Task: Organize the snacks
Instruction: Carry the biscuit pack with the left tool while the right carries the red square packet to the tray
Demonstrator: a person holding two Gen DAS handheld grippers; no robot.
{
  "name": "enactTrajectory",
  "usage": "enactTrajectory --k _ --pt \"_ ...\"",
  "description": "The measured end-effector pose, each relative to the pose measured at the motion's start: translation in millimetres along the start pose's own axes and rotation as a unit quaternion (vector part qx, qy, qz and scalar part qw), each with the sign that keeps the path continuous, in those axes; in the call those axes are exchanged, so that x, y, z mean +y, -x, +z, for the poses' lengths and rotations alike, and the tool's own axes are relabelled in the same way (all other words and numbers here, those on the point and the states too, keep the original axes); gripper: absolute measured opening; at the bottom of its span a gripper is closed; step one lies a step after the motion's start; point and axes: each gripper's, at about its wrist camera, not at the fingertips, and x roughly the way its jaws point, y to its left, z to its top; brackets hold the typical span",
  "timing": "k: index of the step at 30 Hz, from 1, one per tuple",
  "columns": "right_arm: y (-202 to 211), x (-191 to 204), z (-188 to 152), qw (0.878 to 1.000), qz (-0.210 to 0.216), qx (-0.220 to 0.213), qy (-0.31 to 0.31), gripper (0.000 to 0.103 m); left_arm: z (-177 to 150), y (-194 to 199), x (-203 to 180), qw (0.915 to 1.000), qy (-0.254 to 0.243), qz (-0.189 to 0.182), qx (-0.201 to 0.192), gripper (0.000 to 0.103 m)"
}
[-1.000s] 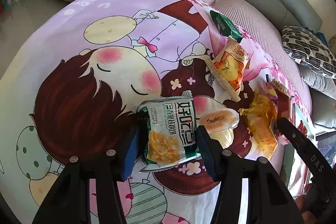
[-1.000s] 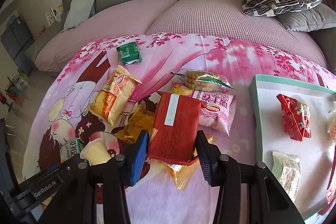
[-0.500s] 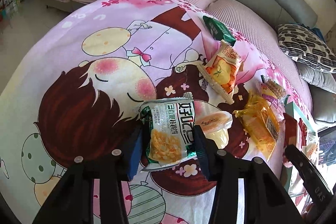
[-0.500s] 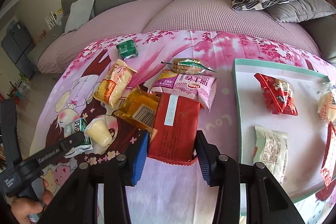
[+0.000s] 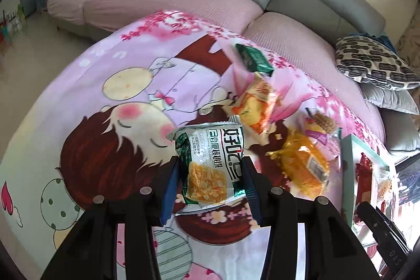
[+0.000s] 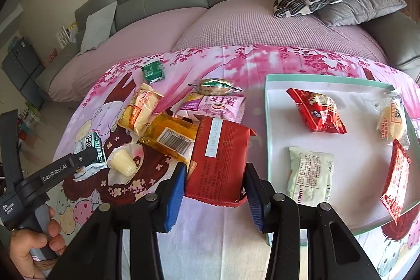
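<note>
Between blue pads: left hand-held gripper [image 5: 210, 183] clamps green-white snack packet [image 5: 214, 162] above cartoon-print surface [image 5: 105, 101]; right hand-held gripper [image 6: 214, 185] grips red snack packet [image 6: 219, 156], just beside teal tray [image 6: 267, 122] at surface's right edge.

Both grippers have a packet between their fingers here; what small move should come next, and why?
Probably carry the right gripper, shut on the flat red foil packet, rightward over the teal-rimmed white tray. Sorted snacks already lie there, and the tray sits right beside that gripper.

Eleven snack packets [image 6: 219, 156], one jelly cup [image 6: 122, 162], one tray [image 6: 267, 148]
</note>
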Motion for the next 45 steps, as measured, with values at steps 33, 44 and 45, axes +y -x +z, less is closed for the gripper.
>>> enactTrajectory --k 33,44,45 --pt "76 -203 15 0.968 -0.103 -0.100 -0.206 0.047 -60 18 -230 0.9551 -0.268 -0.125 -0.012 0.048" --pt "61 -212 17 0.970 -0.088 -0.090 -0.206 0.047 -69 -5 -258 0.9488 -0.290 -0.124 0.019 0.048" --pt "60 -212 17 0.971 -0.089 -0.089 -0.205 0.047 -70 -7 -260 0.9484 -0.291 -0.125 0.023 0.048"
